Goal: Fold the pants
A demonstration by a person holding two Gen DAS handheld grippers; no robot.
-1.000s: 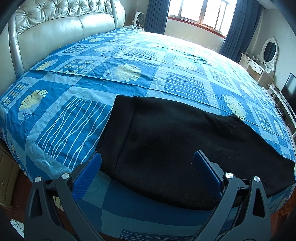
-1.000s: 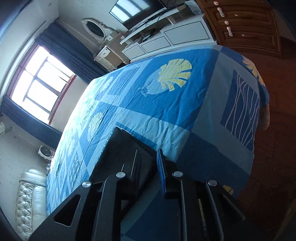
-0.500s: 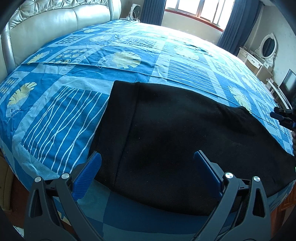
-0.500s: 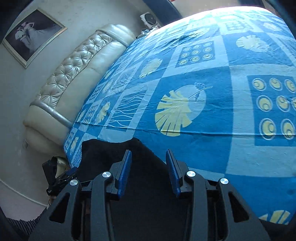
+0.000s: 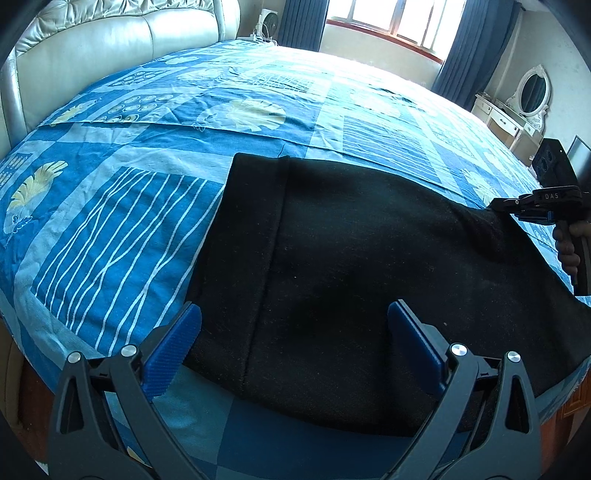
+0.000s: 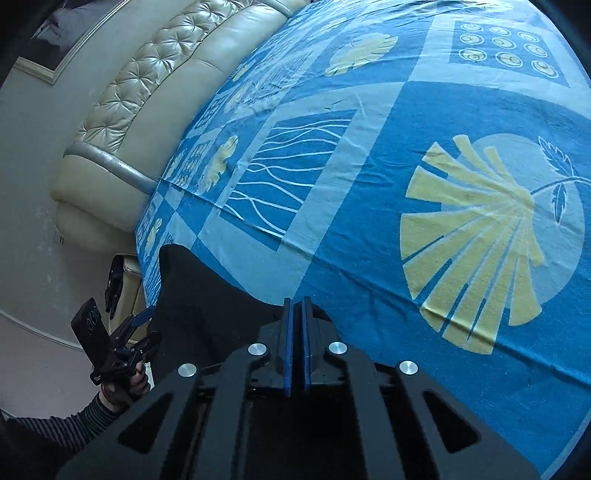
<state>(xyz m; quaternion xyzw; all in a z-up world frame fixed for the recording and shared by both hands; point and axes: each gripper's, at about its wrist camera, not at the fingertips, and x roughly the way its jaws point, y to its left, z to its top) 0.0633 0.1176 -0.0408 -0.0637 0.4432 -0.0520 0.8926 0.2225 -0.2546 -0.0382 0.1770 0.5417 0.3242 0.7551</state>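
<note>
Black pants [image 5: 332,258] lie flat across the near side of the bed, with the waistband [image 5: 243,240] to the left. My left gripper [image 5: 295,317] hovers open over the waistband end near the bed's front edge, with nothing between its blue pads [image 5: 173,343]. My right gripper [image 6: 295,302] is shut on the far edge of the pants [image 6: 207,295], with black cloth bunched at its tips. The left wrist view shows the right gripper [image 5: 496,206] at the right, pinching that edge. In the right wrist view my left gripper [image 6: 136,332] is small at the lower left.
A blue patterned bedcover [image 5: 110,221] spreads under the pants. A cream padded headboard [image 5: 110,37] runs along the left. A white dressing table [image 5: 517,114] and a curtained window [image 5: 388,22] stand beyond the bed. A hand [image 5: 569,247] holds the right gripper; a striped sleeve [image 6: 55,424] holds the left.
My right gripper swung round from the bed's foot end to the far edge of the pants and closed on the cloth. My left gripper sank slightly toward the waistband, staying open.
</note>
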